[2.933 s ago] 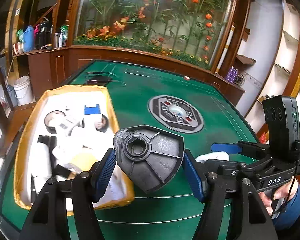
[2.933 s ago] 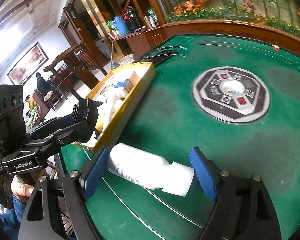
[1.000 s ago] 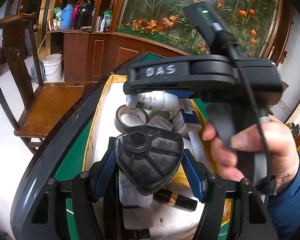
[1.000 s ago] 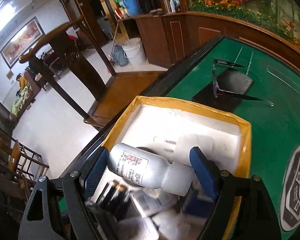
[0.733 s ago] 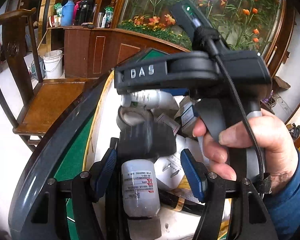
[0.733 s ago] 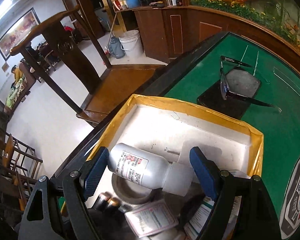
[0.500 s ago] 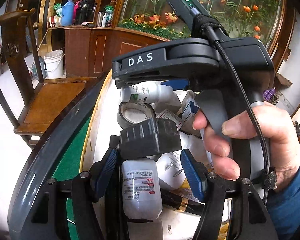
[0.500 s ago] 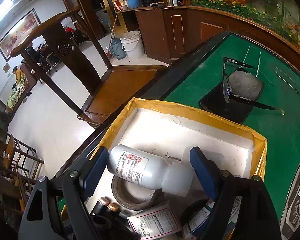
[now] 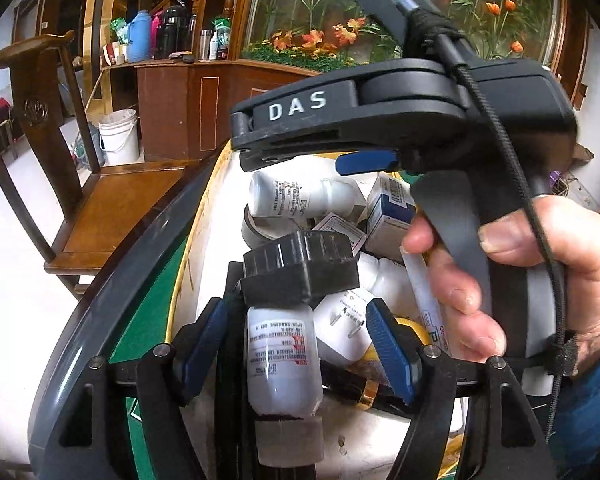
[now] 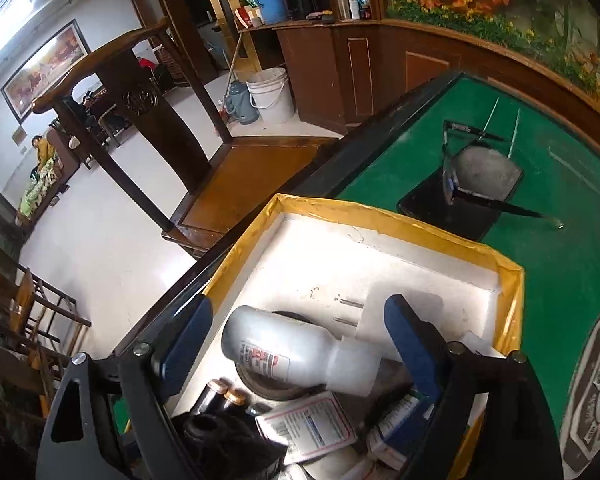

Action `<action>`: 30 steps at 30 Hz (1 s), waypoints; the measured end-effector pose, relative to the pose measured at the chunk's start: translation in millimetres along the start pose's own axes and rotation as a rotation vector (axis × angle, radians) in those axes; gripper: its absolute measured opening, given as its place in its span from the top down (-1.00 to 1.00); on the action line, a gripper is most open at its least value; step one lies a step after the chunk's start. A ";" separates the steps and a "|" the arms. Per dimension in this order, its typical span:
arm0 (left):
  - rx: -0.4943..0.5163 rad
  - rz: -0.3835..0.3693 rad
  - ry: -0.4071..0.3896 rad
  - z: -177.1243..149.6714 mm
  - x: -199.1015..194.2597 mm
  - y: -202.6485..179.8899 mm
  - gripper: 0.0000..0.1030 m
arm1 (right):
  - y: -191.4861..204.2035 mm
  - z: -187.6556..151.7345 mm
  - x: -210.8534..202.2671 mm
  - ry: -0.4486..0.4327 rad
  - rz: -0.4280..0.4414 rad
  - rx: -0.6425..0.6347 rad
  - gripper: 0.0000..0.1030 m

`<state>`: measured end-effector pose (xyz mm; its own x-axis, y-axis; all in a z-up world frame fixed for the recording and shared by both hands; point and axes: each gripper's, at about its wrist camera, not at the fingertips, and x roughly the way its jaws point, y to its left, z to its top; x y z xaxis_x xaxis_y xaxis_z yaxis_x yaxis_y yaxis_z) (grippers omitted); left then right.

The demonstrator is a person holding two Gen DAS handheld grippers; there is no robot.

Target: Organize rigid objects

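Saw a green tabletop with a dark raised edge, and beside it a wooden chair on the pale floor. Found on the tabletop, close to that edge, a white box with a yellow taped rim, its near half crowded with small goods and its far half bare.

Caught the left hand-held gripper tilted down over the crowded end of the box, jaws spreading, blue pads clear of everything. Noted between and just ahead of them a black ribbed plastic part, let go and resting tilted on top of an upright-labelled white bottle that lay lengthwise in the box.

Saw the right hand-held gripper poised over the same box, held in a hand with a blue sleeve, jaws likewise spreading. Found between its pads, touching neither, a second white bottle with a red-printed label, lying on its side in the box across a dark roll of tape.

Noted around these a blue-and-white carton, a flat labelled packet and two dark batteries with copper ends, all inside the box.

Spotted beyond the box, apart from it on the green cloth, a dark flat slab with a pair of black-framed glasses lying open on it.
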<state>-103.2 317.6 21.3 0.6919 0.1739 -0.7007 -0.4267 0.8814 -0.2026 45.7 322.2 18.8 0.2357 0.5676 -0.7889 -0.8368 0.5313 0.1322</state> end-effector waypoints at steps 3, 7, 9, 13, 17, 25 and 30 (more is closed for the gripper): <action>0.000 0.006 -0.007 -1.1 -3.7 -2.2 -0.47 | 0.4 -5.5 -9.4 -0.011 0.018 0.002 -0.70; 0.016 0.030 -0.024 -3.5 -9.6 -8.1 -0.52 | -1.3 -15.4 -25.0 -0.028 0.052 0.016 -0.70; 0.024 0.043 -0.032 -5.4 -12.4 -12.0 -0.55 | -1.4 -21.4 -32.6 -0.034 0.056 0.013 -0.70; 0.051 0.075 -0.044 -9.1 -16.3 -21.2 -0.55 | -3.0 -32.7 -43.1 -0.040 0.075 0.022 -0.70; 0.075 0.096 -0.051 -14.8 -20.7 -29.1 -0.57 | -5.3 -44.3 -51.1 -0.040 0.092 0.035 -0.70; 0.094 0.127 -0.068 -22.6 -29.0 -33.1 -0.60 | -9.6 -63.3 -69.4 -0.058 0.103 0.050 -0.69; 0.108 0.150 -0.082 -27.1 -34.1 -35.9 -0.60 | -11.5 -72.2 -74.6 -0.057 0.105 0.053 -0.69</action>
<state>-127.2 268.1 34.0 0.6723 0.3386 -0.6583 -0.4667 0.8842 -0.0219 2.0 228.4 32.8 0.1774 0.6559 -0.7337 -0.8312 0.4990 0.2451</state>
